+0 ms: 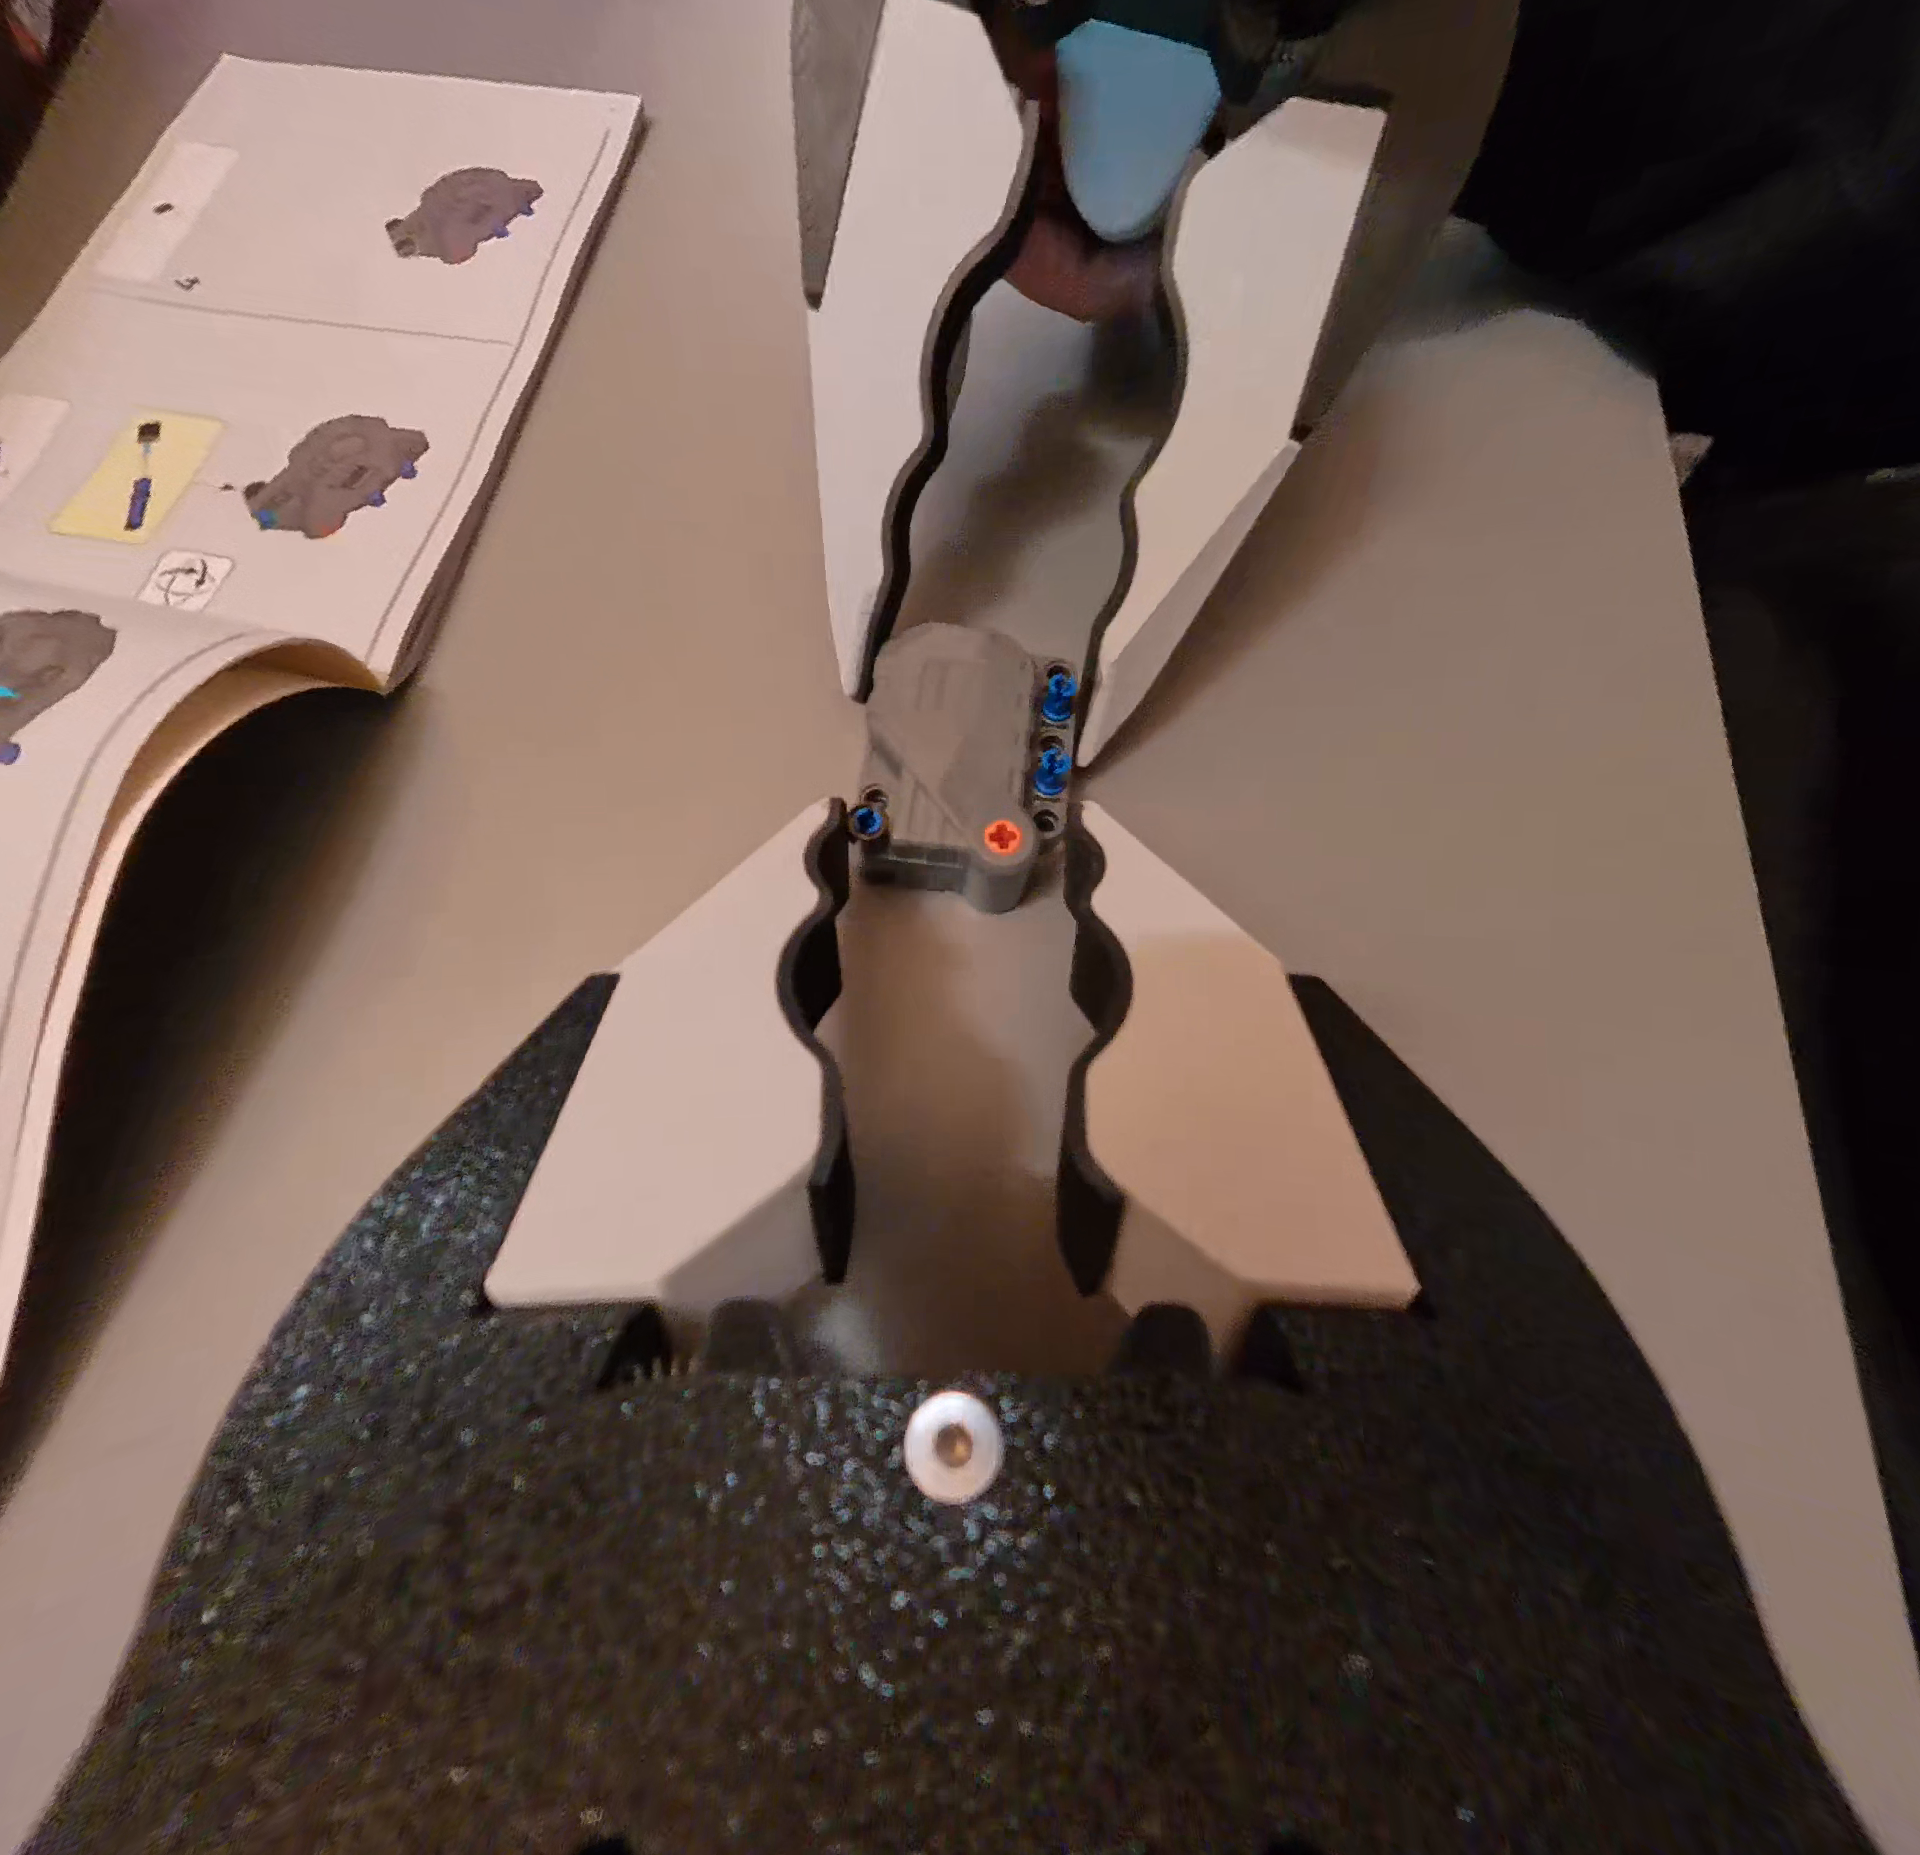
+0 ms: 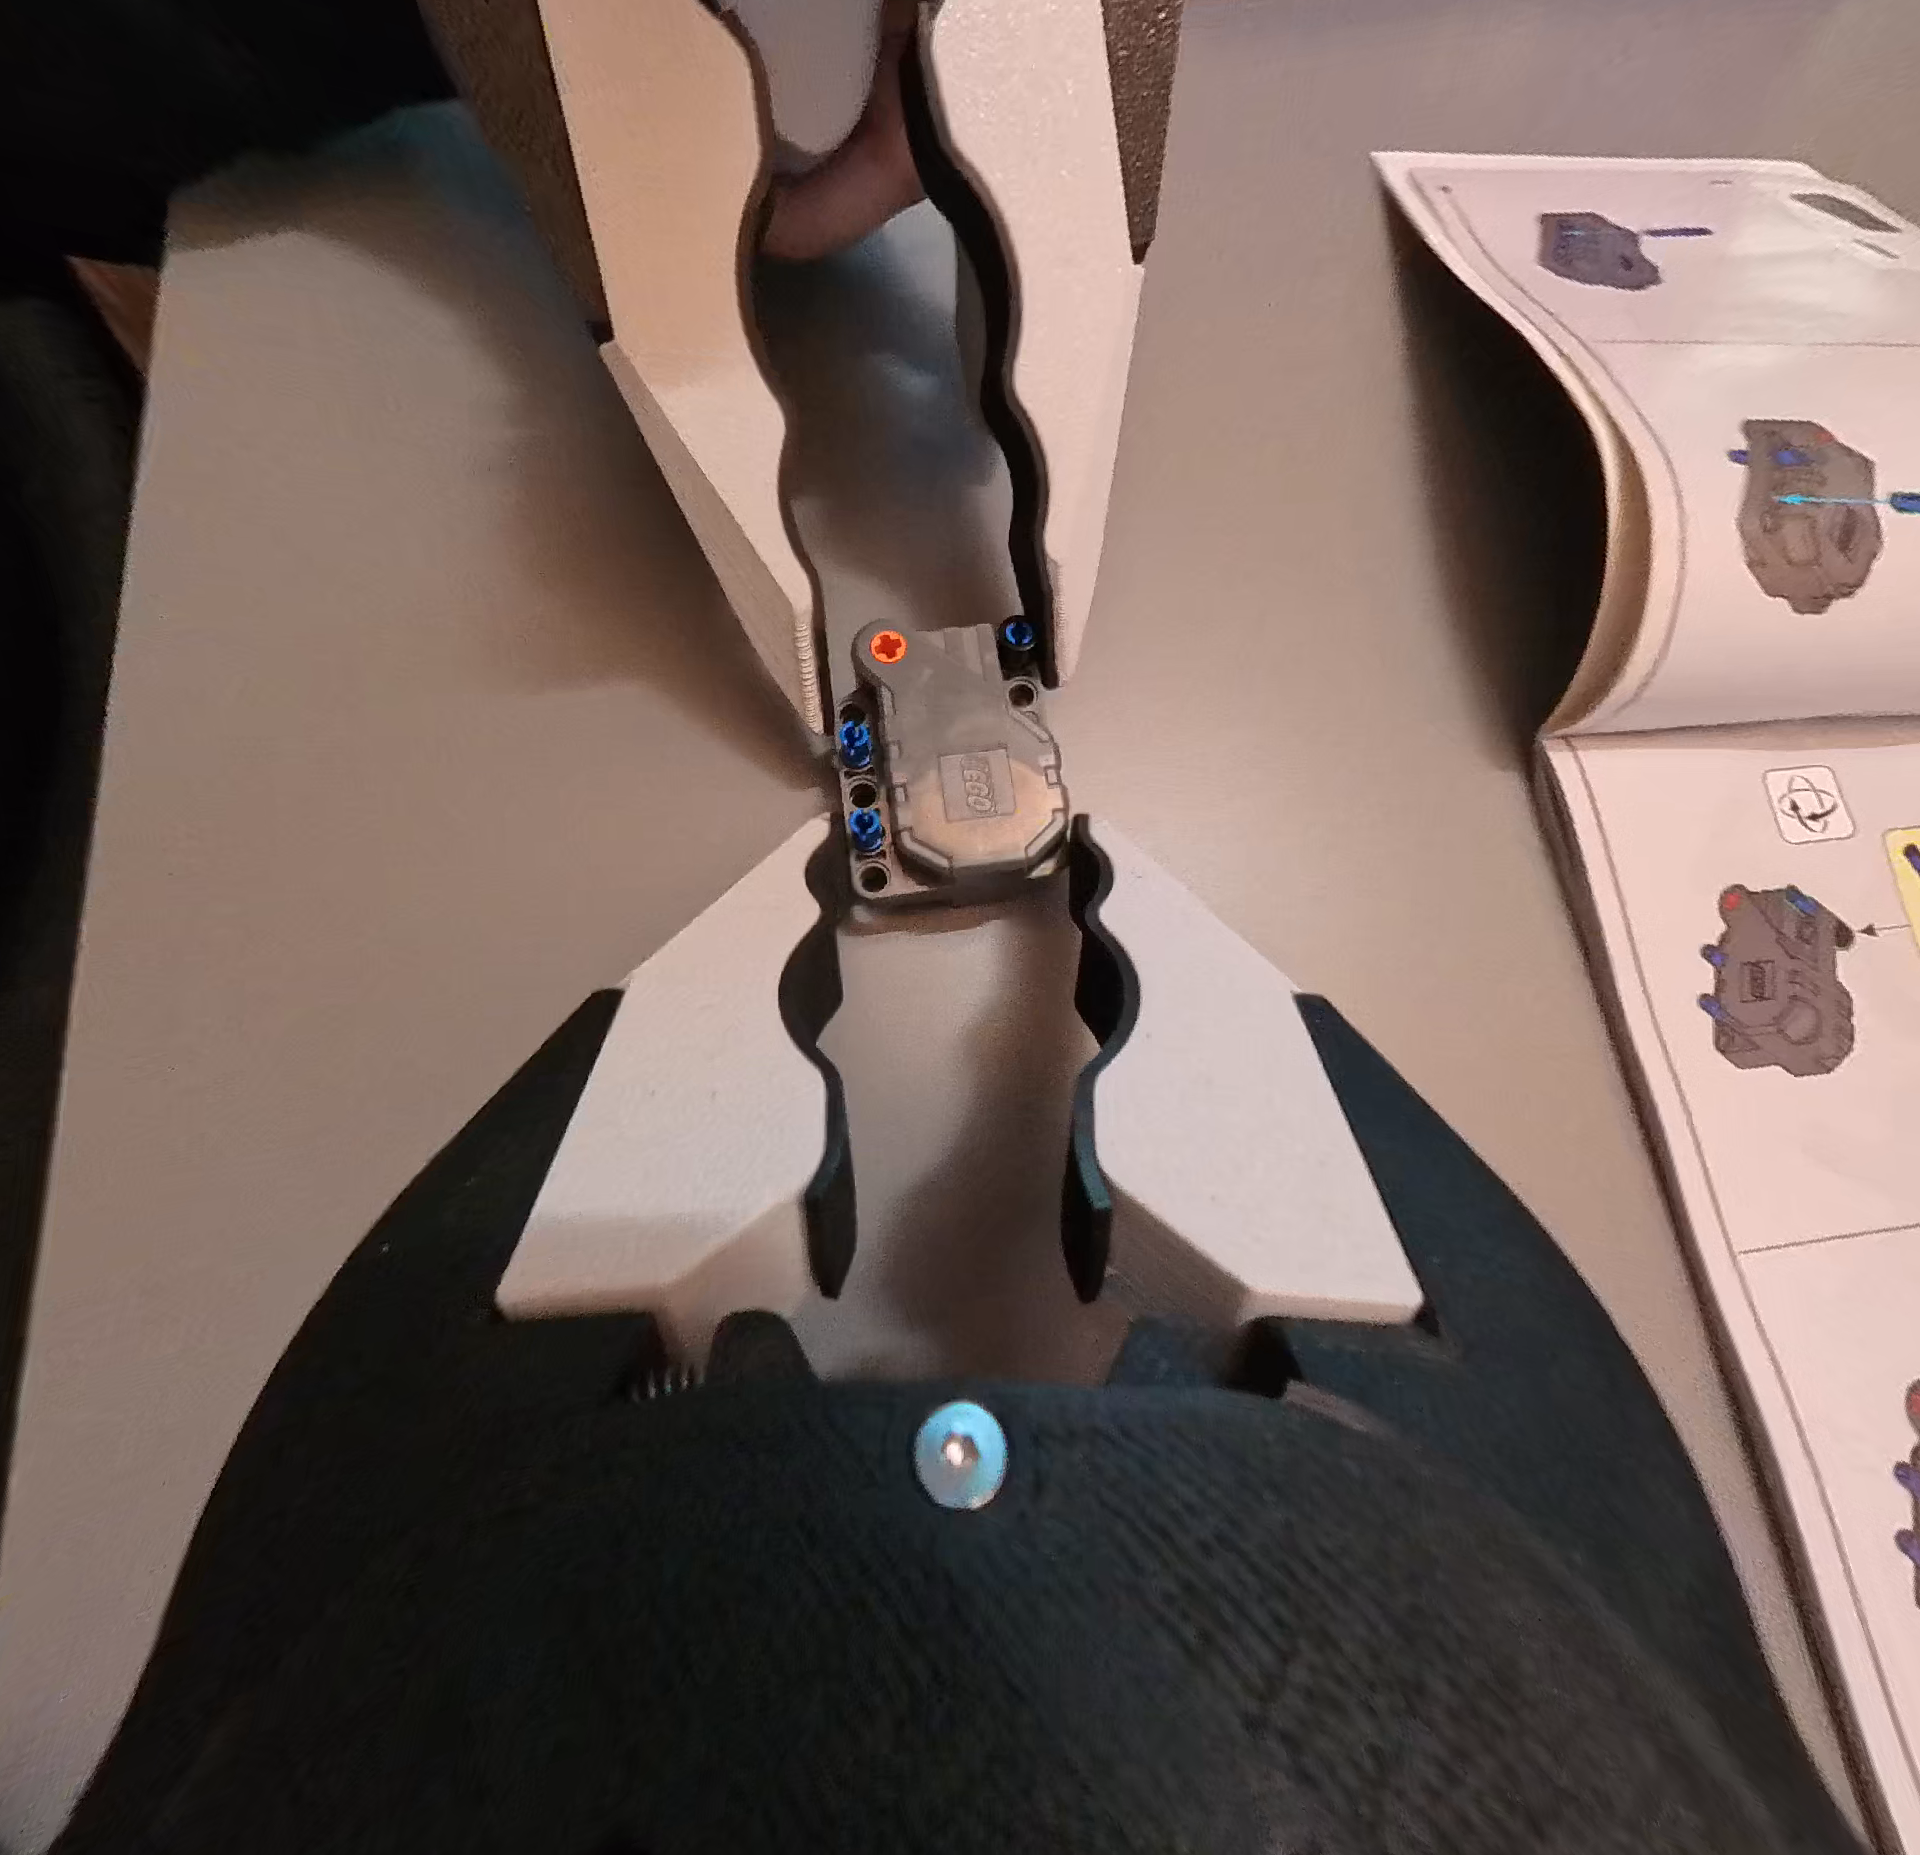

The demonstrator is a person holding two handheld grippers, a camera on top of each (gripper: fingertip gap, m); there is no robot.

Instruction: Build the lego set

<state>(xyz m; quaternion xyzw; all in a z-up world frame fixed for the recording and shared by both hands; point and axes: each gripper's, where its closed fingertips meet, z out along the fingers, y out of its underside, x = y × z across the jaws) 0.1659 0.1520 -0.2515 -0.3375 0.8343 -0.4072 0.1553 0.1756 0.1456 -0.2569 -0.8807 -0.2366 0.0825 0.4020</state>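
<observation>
**Grey motor block pinched from both ends**

The grey lego motor block sits between my two tools, low over the worktop; can't tell if it rests on it or hangs just above. Orange cross-axle hole at one corner of the block, blue pins standing out of the hole strip along one side, one more blue pin at the opposite corner.

My left tool grips the block's end with the orange hole; fingertips clenched against its sides. The right tool is closed on the block's rounded end, tips touching both flanks. The two tools face each other nose to nose across the block. My guess at why: a two-ended hold keeps the block from twisting and leaves the pin strip and orange hole exposed on top, ready for the next part or for a handover/reorientation.

Beyond the block, off to one side, the open instruction booklet lies flat on the worktop, pages showing the same grey unit with blue pins; near, not touching anything. No loose parts visible near the block.

Judgement: early build; the next piece needs fetching, so one tool must let go first.
</observation>
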